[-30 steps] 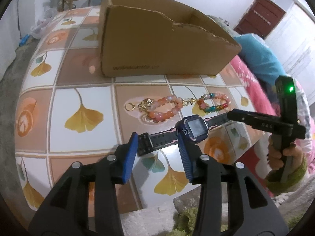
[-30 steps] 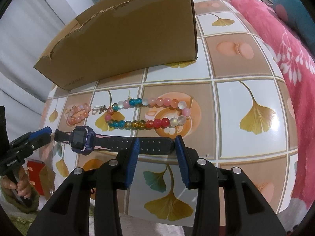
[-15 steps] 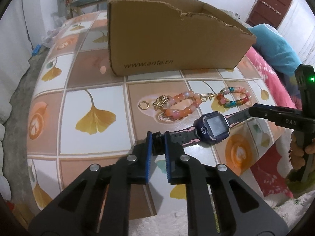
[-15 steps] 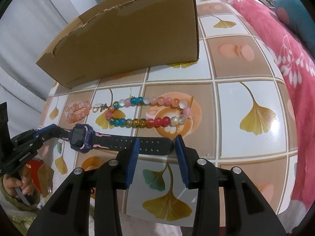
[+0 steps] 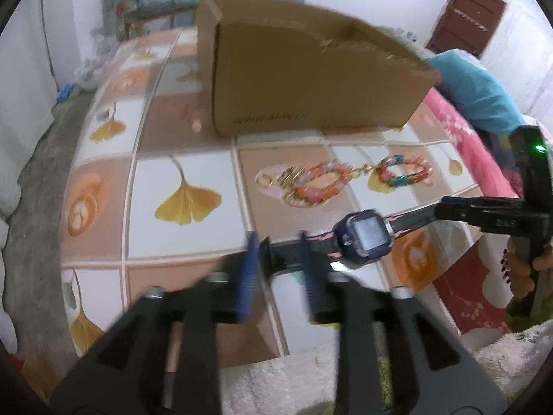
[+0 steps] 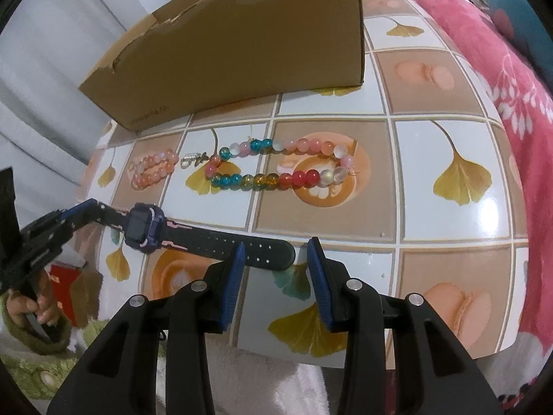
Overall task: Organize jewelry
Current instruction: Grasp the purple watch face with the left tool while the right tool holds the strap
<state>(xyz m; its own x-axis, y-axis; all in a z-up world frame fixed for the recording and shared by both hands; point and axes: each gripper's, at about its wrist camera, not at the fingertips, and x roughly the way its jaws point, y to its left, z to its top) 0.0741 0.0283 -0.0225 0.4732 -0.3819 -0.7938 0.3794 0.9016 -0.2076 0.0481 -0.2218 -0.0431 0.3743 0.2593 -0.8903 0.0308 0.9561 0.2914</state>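
Purple-cased watch lies flat on the tiled desk, each strap end between a spread gripper, left and right; next both must pinch and lift it toward the cardboard box.

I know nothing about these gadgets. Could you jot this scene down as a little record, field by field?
Surface: table, tiled with ginkgo-leaf pattern
Container: cardboard box, open-topped, at the far side
Item in play: watch, purple with a black strap, stretched between both grippers
Left gripper: fingers apart around one strap end; view blurred
Right gripper: open, other strap end between its fingers
Waiting: multicoloured bracelet and pink bracelet, between watch and box
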